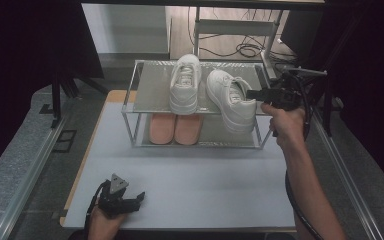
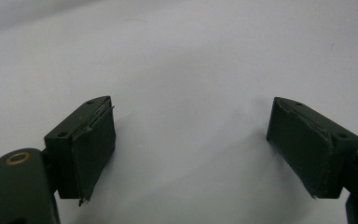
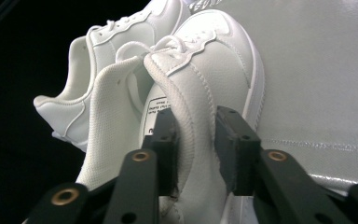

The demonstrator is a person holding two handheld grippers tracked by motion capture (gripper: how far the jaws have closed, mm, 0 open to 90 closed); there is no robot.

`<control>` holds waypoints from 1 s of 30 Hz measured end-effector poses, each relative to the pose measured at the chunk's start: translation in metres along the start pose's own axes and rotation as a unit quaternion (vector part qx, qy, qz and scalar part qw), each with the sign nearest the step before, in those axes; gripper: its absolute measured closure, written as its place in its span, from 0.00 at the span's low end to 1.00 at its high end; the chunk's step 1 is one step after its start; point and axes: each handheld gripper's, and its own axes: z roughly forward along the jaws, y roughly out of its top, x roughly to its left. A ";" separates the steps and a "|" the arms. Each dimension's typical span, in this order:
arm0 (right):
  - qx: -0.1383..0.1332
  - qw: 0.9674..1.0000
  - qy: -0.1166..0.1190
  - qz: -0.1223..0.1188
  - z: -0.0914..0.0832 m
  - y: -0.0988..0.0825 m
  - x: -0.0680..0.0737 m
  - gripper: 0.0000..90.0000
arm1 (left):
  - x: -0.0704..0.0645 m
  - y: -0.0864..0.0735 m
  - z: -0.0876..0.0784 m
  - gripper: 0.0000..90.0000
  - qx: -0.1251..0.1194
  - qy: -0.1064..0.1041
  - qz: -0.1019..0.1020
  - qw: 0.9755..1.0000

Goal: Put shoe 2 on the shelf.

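Two white sneakers on the top shelf of a two-tier rack [image 1: 130, 102], frame of thin shiny metal rods, shelves of pale grey mesh-like sheet; left sneaker [image 1: 185, 82] smooth leather-look, rounded toe, laces tied, lying straight with heel toward the near edge; right sneaker [image 1: 232, 100] of the same make, angled, heel hanging over the shelf's front right corner. Below, on the lower shelf, two flat salmon-pink slippers [image 1: 175, 128] side by side and touching, soft matte surface, rounded oblong shape. Rack standing at the far half of a light grey table [image 1: 190, 185], smooth and matte, wooden edge at the left. Right gripper [image 1: 254, 93] held in the right hand [image 1: 285, 122], closed on the right sneaker's padded heel collar; in the right gripper view, black blocky jaws pinching the textured, perforated collar [image 3: 193, 135] from both sides, printed label inside the shoe just visible, second sneaker [image 3: 98, 65] behind and to the left. Left gripper [image 1: 136, 197] low at the near left of the table, held in the left hand [image 1: 102, 222], grey three-cornered plate on top, black cable trailing; jaws spread wide, nothing between them; in the left gripper view, two worn dark rubber pads [image 2: 95, 144] over bare table surface.
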 end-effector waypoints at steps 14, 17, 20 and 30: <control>-0.032 0.998 -0.010 -0.059 -0.029 0.003 0.002 0.62 | 0.000 0.000 0.000 0.17 0.001 -0.001 0.001 1.000; -0.031 0.996 -0.018 -0.079 -0.039 -0.004 0.001 0.68 | 0.000 0.000 0.000 0.17 0.000 0.000 0.000 1.000; -0.030 0.994 -0.035 -0.097 -0.046 -0.015 -0.001 0.78 | 0.000 0.000 0.000 0.17 0.000 0.000 0.000 1.000; -0.022 0.990 -0.032 -0.137 -0.050 -0.061 -0.008 1.00 | 0.000 0.000 0.000 0.17 -0.002 0.000 -0.001 1.000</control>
